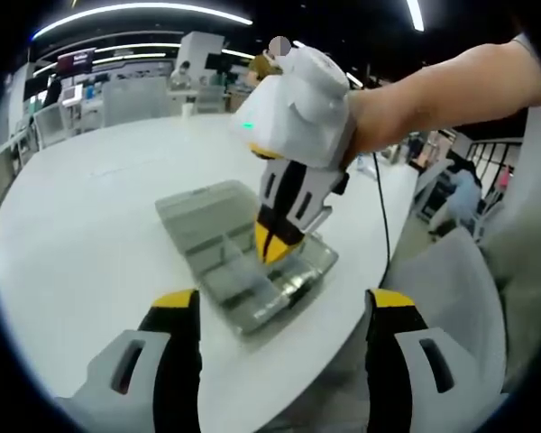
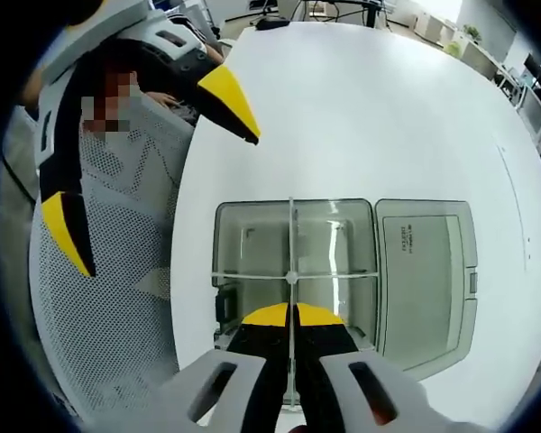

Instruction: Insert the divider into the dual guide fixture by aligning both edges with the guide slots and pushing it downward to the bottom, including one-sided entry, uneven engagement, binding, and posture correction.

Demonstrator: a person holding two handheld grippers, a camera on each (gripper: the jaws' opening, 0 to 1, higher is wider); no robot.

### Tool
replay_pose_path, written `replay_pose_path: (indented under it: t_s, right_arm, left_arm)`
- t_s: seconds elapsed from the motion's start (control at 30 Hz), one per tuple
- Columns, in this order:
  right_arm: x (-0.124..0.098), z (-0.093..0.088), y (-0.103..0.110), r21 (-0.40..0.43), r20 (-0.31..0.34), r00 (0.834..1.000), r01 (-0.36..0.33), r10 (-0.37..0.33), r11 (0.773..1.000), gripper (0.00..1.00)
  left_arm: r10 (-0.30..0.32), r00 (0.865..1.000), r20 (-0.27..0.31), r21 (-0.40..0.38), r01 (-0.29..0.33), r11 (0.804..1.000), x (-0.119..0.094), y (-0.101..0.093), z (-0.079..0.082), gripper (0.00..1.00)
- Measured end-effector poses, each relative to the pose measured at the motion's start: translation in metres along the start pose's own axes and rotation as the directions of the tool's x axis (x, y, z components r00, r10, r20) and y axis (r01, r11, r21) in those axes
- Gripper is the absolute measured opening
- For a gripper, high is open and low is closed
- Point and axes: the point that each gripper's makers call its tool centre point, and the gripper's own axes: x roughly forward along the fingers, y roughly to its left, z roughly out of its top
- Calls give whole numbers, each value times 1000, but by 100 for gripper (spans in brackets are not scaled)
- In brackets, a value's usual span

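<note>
A clear plastic box (image 2: 252, 236) with inner guide slots lies on the white table (image 2: 361, 108), its lid (image 2: 424, 280) folded open flat to one side. My right gripper (image 2: 293, 316) is shut on a thin clear divider (image 2: 291, 236), seen edge-on and running down the box's middle across a cross partition (image 2: 343, 274). How deep the divider sits I cannot tell. In the left gripper view, the right gripper (image 1: 272, 245) points down into the box (image 1: 284, 284), held by a hand. My left gripper (image 1: 284, 302) stands open, short of the box, with nothing between its jaws; it is also in the right gripper view (image 2: 149, 171).
The box sits close to the round table's edge (image 1: 343, 343). A white mesh surface (image 2: 108, 298) lies just beyond that edge. A black cable (image 1: 385, 225) trails from the right gripper. Shelves and counters (image 1: 117, 90) stand far behind the table.
</note>
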Motion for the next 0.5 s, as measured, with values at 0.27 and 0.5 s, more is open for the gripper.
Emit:
replay_pose_path:
  t_s: [0.27,0.5]
  right_arm:
    - [1,0,-1,0,-2,1000,8,-8,1000,0]
    - [1,-1,-2,-13,0,1000,26,-26,1000,0]
  left_arm:
    - [-2,1000,2,2,2,1000,1,-1,1,73]
    - [-2,1000,2,1,2,1000,1,-1,1,73]
